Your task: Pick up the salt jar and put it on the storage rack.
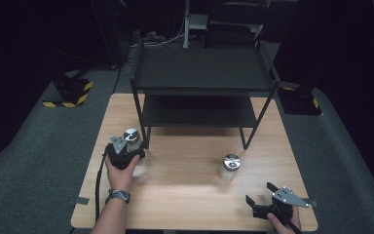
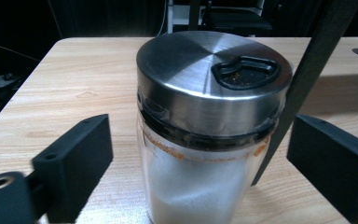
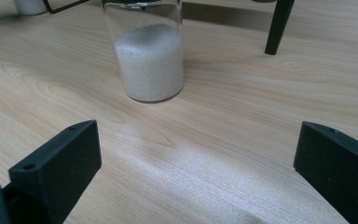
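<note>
On the left of the worktop (image 1: 185, 195), my left tool (image 1: 132, 146) has its jaws either side of a glass shaker (image 2: 205, 140). They stand apart with gaps visible on both sides of the glass, so nothing is clamped. That shaker has a steel lid (image 2: 200, 70), holds white grains, and stands upright just beside the front left leg of the black shelf rack (image 1: 199, 83). Further right, a second shaker (image 1: 230, 167) stands upright in the open, in front of the rack. At the near right corner, my right tool (image 1: 259, 194) hovers with jaws wide apart and empty, well short of that second shaker.
</note>
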Motion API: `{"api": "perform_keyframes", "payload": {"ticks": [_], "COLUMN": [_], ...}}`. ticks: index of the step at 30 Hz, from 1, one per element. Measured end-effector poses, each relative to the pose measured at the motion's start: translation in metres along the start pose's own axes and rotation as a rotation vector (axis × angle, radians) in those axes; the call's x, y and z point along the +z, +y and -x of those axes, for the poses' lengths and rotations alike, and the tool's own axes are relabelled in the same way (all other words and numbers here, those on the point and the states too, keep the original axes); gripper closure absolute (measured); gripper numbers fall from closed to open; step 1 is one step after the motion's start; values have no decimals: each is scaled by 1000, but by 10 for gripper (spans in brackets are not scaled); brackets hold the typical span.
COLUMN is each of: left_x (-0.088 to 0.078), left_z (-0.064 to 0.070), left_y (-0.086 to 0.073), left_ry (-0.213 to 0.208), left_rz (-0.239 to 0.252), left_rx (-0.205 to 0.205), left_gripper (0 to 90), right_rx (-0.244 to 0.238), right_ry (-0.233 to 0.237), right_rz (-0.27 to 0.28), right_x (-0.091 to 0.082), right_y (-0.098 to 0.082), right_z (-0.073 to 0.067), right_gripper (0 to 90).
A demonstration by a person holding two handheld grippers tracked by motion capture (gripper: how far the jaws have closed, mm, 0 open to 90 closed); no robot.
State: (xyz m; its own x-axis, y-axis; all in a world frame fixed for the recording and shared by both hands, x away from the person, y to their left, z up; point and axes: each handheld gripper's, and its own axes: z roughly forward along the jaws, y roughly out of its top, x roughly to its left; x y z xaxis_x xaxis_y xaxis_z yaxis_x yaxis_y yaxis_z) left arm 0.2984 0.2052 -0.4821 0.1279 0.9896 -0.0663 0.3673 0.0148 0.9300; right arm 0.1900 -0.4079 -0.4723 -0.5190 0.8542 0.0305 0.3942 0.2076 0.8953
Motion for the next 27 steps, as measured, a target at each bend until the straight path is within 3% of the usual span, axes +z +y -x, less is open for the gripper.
{"api": "perform_keyframes", "payload": {"ticks": [3, 11, 17, 27], "left_x": [1, 9, 12, 9], "left_z": [1, 1, -1, 2], "left_y": [-1, -3, -7, -10], "left_ry": [12, 15, -7, 8], "left_rz": [0, -2, 9, 27], "left_rx": [1, 3, -14, -11], "left_gripper": [161, 226, 293, 305], "right_rx": [2, 6, 14, 17], "right_ry": [0, 0, 0, 1], "right_rz": [2, 5, 9, 13], "right_x": [0, 0, -1, -1], "right_y": [0, -1, -2, -2], "right_z": [0, 0, 1, 2], "right_gripper": [4, 4, 4, 4]}}
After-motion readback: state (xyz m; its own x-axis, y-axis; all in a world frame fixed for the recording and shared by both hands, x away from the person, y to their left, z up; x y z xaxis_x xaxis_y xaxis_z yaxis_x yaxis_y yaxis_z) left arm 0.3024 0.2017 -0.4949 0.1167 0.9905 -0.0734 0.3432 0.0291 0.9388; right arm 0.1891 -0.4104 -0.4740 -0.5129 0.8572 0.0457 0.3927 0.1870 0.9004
